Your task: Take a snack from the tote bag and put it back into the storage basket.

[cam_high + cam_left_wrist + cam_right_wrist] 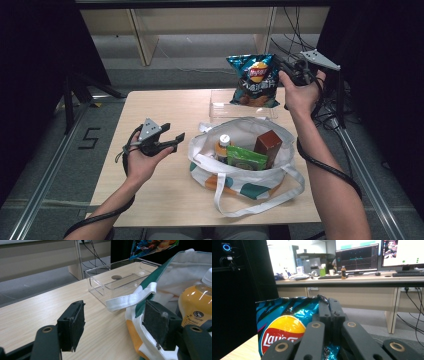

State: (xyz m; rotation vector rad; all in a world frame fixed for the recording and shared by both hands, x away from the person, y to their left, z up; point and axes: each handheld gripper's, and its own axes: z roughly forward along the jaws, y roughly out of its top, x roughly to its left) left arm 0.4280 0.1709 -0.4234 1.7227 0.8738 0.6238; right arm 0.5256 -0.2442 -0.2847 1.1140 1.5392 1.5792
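The right gripper [284, 66] pinches the Lay's chip bag [254, 80] aloft above the clear tray [220, 111] — not yet in the tote bag [240, 177] — while the left gripper [176, 139] waits wide open.

Bare tabletop [150, 107] is left free at the frame's left and upper left. The centre is blocked by the tote [245, 167], its mouth crowded with goods; the clear tray [220, 107] stands behind it.
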